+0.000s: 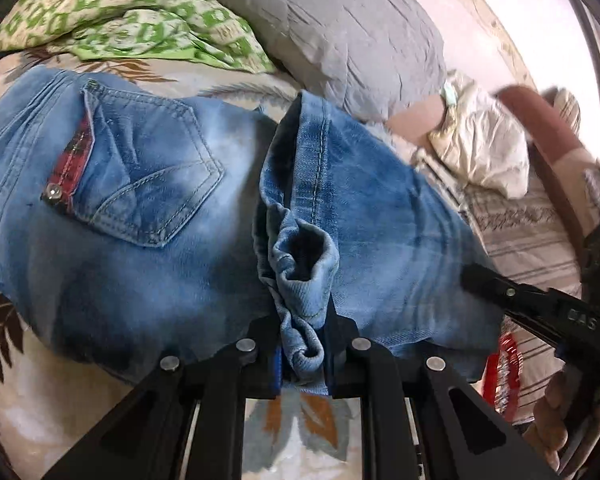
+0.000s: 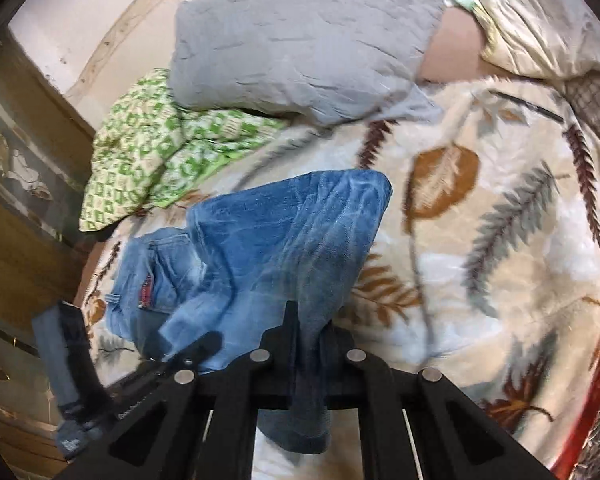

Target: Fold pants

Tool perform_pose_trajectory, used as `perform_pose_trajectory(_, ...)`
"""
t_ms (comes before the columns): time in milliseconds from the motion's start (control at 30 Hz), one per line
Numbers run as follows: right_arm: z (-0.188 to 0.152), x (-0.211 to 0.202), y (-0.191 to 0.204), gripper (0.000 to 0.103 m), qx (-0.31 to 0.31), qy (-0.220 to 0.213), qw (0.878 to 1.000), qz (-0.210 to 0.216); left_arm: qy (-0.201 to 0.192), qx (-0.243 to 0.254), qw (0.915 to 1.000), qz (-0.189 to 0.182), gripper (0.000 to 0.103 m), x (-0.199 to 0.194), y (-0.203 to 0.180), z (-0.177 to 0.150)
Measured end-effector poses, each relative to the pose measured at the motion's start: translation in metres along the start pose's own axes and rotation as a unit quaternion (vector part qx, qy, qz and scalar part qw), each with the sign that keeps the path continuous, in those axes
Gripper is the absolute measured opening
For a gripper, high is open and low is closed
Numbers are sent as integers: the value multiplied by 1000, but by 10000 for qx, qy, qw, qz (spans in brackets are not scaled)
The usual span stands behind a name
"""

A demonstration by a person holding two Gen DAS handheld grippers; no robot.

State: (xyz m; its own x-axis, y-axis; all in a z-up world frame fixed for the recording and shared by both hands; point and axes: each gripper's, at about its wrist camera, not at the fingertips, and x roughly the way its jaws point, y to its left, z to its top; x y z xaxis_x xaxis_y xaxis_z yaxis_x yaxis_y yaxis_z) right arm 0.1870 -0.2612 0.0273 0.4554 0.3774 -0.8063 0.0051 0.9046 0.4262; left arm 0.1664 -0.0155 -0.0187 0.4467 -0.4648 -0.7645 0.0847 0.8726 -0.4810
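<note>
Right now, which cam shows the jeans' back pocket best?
Left wrist view: the back pocket is large and sharp, with stitching, red plaid trim and rivet visible. In the right wrist view the pocket is small, blurred and partly hidden by folded denim.

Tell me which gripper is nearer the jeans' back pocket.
Left. The left gripper is shut on a bunched hem just beside the pocket. The right gripper grips the jeans farther off, across the folded leg from the pocket.
</note>
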Motion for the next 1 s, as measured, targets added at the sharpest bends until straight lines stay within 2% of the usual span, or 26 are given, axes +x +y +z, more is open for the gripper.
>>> perform_pose_trajectory(100, -11, 45, -19, 14, 251, 609, 9972, -342, 362, -116, 9991, 204, 16, 28, 13, -3)
perform_pose_trajectory(133, -16, 63, -24, 14, 403, 910, 9941, -435, 517, -327, 9980, 167, 16, 35, 22, -5)
perform_pose_trajectory(167, -19, 73, -26, 14, 445, 1057, 9923, -478, 511, -588, 9970, -10, 17, 35, 31, -6)
perform_pose_trajectory(267, -15, 60, -29, 15, 635, 839, 9941, -252, 534, -704, 9960, -133, 18, 26, 31, -5)
perform_pose_trajectory(367, -14, 58, -36, 29, 724, 782, 9939, -272, 517, -615, 9968, -52, 20, 27, 30, -8)
perform_pose_trajectory(400, -15, 61, -39, 30, 764, 838, 9931, -294, 500, -549, 9972, -26, 20, 27, 28, -8)
perform_pose_trajectory(433, -17, 61, -40, 31, 773, 834, 9931, -299, 457, -406, 9981, 83, 25, 23, 23, -8)
perform_pose_trajectory(467, -18, 57, -40, 33, 724, 780, 9937, -358, 437, -300, 9984, 176, 30, 23, 16, -7)
perform_pose_trajectory(533, -16, 42, -31, 39, 463, 532, 9961, -524, 340, -56, 9991, 230, 62, 14, 9, -7)
perform_pose_trajectory(600, -17, 27, -24, 58, 242, 273, 9980, -512, 211, 89, 9995, 200, 79, 0, 6, -5)
perform_pose_trajectory(700, -31, -1, -6, 66, -37, -379, 9984, -427, -60, 201, 9997, 104, 80, -27, 9, -7)
perform_pose_trajectory(800, -52, -14, 11, 66, -165, -739, 9971, 70, -326, 65, 9994, 67, 80, -57, 29, -8)
perform_pose_trajectory(900, -77, -7, 34, 66, -249, -965, 9947, 263, -471, -406, 9979, 192, 80, -73, 59, -11)
perform_pose_trajectory(1000, -103, 2, 52, 66, -287, -887, 9944, 490, -637, -1060, 9921, 203, 80, -95, 104, -19)
